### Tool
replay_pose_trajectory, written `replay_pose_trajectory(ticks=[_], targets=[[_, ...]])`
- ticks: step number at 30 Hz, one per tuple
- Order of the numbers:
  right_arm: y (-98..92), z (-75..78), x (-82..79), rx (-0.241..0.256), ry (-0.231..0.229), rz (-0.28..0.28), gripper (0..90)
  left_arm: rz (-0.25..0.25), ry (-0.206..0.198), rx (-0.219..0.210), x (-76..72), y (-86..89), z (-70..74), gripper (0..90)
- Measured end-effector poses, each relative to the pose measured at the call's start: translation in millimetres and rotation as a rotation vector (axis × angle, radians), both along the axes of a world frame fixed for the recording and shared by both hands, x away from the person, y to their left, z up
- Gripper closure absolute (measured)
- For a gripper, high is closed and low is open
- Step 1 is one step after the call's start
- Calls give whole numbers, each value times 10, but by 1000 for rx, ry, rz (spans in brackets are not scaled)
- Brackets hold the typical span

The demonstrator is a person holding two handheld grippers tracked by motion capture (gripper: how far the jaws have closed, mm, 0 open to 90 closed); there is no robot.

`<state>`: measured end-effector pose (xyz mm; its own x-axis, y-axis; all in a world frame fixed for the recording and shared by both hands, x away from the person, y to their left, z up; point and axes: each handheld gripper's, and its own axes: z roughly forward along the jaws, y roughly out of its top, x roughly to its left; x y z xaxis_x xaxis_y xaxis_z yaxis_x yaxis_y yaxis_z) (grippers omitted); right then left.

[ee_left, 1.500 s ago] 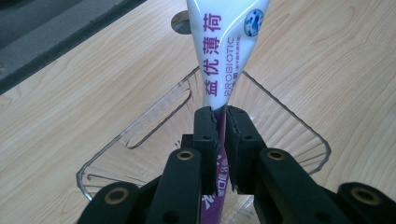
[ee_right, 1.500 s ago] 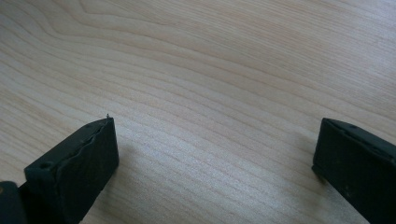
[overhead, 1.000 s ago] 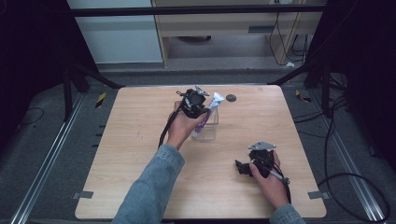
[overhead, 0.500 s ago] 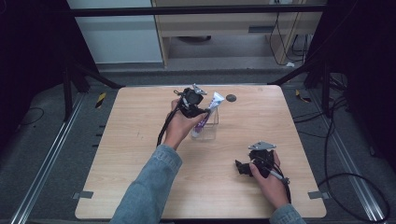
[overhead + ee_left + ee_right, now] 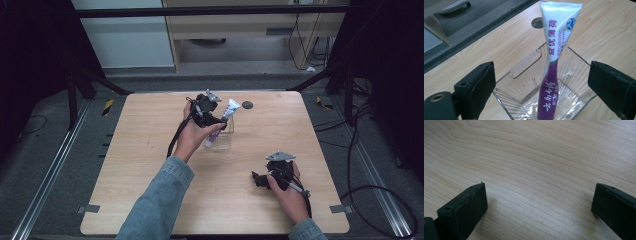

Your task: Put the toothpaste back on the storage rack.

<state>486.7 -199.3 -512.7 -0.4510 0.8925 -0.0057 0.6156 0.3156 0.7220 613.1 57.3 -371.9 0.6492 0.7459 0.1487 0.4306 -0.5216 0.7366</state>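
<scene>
Since a second ago, the left gripper (image 5: 216,120) has hardly moved; it hangs over the same clear box (image 5: 223,140), and the toothpaste tube (image 5: 226,116) now stands free inside it. Its jaws are spread wide apart, one on each side of the tube, and they touch nothing. So the tube looks let go, and the job of dropping it in the box looks about done.

On the table (image 5: 140,165), the box sits a little toward 12 o'clock from the middle. The tube stands in it with its purple end down and its flat white end up, leaning toward 1 o'clock. A small round hole (image 5: 247,105) in the table lies just past it, also at about 1 o'clock.

The tube looks light and soft. It would squash if squeezed hard, and its shiny skin may slip. The best place to hold it is the middle, where white meets purple, with the jaws pressing its flat sides. The box looks hard and thin and could slide or tip if bumped.

The right gripper (image 5: 264,179) has stayed put at about 5 o'clock, near the table edge. Its jaws are wide apart too, with bare wood between them.
</scene>
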Motion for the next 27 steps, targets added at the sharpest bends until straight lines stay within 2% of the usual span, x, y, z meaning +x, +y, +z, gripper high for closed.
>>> replay_pose_trajectory(ticks=[10,13,27], targets=[[0,0,0,0,0,0,4,-85,2,8,-116,-18,20,39],[0,-1,1,1,-1,0,4,-128,7,-14,-173,8,34,45],[1,-1,1,0,-1,0,4,-145,-10,-4,-293,42,80,56]])
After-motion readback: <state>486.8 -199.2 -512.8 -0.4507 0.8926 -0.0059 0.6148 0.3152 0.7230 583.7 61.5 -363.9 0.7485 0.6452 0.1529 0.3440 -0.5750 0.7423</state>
